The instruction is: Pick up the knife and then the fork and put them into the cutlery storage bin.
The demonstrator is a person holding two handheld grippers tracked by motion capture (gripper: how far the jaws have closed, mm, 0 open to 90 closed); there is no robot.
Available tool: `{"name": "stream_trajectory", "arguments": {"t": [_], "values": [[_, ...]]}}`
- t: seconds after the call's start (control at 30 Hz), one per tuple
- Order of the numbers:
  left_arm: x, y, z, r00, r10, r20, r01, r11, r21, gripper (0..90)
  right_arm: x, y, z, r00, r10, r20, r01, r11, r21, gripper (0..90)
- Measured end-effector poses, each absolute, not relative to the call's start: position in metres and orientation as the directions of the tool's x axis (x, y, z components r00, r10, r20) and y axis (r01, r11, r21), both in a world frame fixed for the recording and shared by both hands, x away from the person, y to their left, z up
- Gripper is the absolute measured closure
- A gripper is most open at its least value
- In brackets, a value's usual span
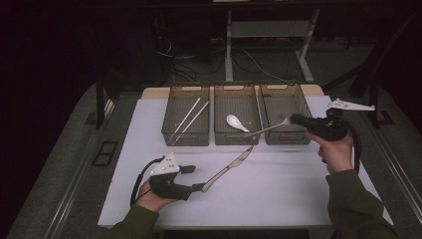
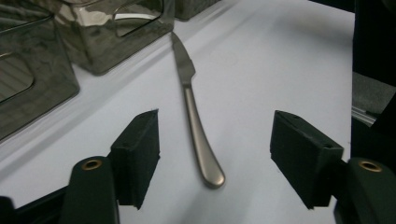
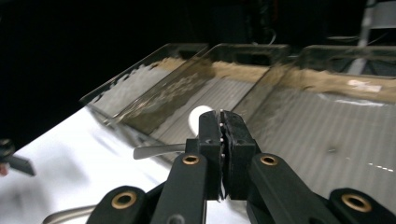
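Left claw: open wide, nothing gripped, pads on either side of the knife and not touching it. Knife flat on the white table, handle end between the pads, blade pointing away from the claw toward the trays.

Right claw: shut tight on the fork, gripped near the head, with the handle sticking out sideways past the jaws.

For the pick-up:
- Lower the left claw until the pad tips almost brush the table, since the handle lies thin and flat.
- Centre the handle between the pads before closing; at present it sits nearer the left pad.
- Close across the thick part of the handle, a little ahead of the rounded end, to stop it swivelling on the lift.
- Lift straight up before swinging toward a tray.

For the fork:
- Probably bound for the empty tray just below the right claw.
- Turn the handle in line with the tray's length before opening, because it now reaches across the wall toward the middle tray with the spoon.

Room and edges:
- Open white surface on both sides of the left claw and behind it.
- Tray walls ahead of the knife's tip; raise the blade above the rims first.
- Farthest tray from the right claw already holding chopsticks.
- The two claws well apart.
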State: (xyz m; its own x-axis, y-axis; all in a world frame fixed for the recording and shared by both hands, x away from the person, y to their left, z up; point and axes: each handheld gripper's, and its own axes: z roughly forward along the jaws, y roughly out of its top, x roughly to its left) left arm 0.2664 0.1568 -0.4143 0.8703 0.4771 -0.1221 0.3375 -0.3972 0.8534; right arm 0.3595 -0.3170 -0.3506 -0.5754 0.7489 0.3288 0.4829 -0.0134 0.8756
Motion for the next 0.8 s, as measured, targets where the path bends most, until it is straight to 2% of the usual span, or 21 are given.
{"name": "stream_trajectory", "arguments": {"t": [0.4, 0.6, 0.8], "values": [[0.27, 0.167, -0.417, 0.852, 0.507, -0.126, 0.352, -0.379, 0.855, 22.0, 0.38, -0.367, -0.33, -0.426, 0.849, 0.312, 0.454, -0.098, 0.886, 87.2], [0.271, 0.167, -0.418, 0.853, 0.505, -0.133, 0.357, -0.378, 0.854, 20.3, 0.393, -0.385, -0.332, -0.338, 0.897, 0.284, 0.447, -0.113, 0.887, 87.2], [0.271, 0.165, -0.419, 0.856, 0.499, -0.134, 0.357, -0.383, 0.852, 19.4, 0.413, -0.383, -0.34, -0.274, 0.926, 0.259, 0.478, -0.102, 0.872, 87.2]]}}
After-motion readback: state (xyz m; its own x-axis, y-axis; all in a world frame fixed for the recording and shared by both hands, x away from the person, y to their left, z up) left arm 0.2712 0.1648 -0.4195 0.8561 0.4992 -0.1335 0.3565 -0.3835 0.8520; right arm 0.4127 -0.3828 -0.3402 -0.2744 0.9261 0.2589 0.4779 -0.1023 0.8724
